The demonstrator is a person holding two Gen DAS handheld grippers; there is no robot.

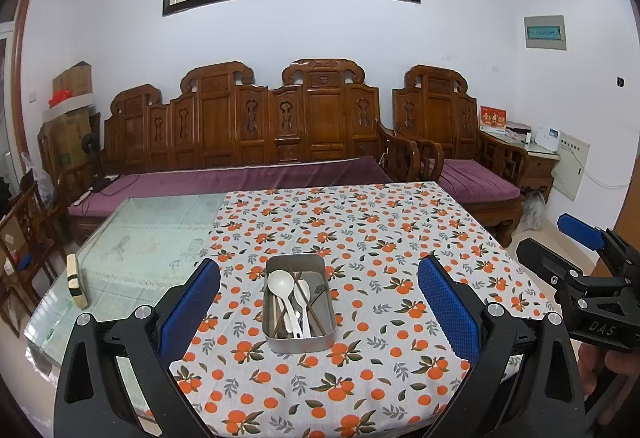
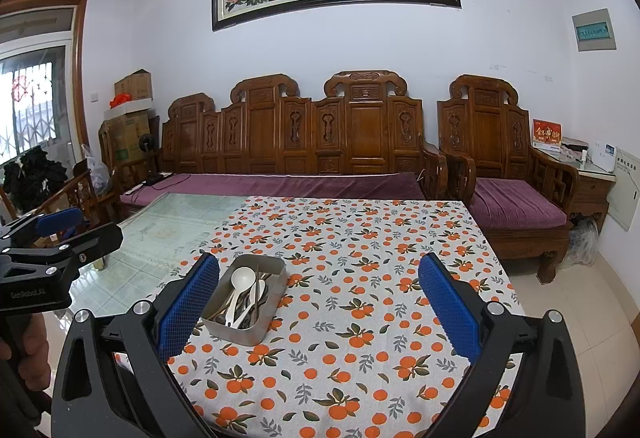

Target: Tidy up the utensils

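Note:
A metal tin (image 1: 280,344) (image 2: 276,300) sits on the orange-print tablecloth (image 1: 380,238) (image 2: 360,238). Inside lie white spoons (image 1: 280,288) (image 2: 242,280) and brown chopsticks (image 1: 308,304) (image 2: 258,272). My left gripper (image 1: 319,304) hovers open above the near table edge, its blue pads either side of the tin in view. My right gripper (image 2: 319,304) is open too, the tin just inside its left pad (image 2: 188,306). Each gripper shows in the other's view: the right gripper (image 1: 588,258) at far right, the left gripper (image 2: 60,234) at far left. Nothing is held.
The cloth covers the right part of a glass-topped table (image 1: 152,234) (image 2: 160,230). A small wooden block (image 1: 76,280) stands near the table's left edge. Behind are a carved wooden sofa (image 1: 248,125) (image 2: 296,133), an armchair (image 1: 460,141) and a side table (image 1: 536,153).

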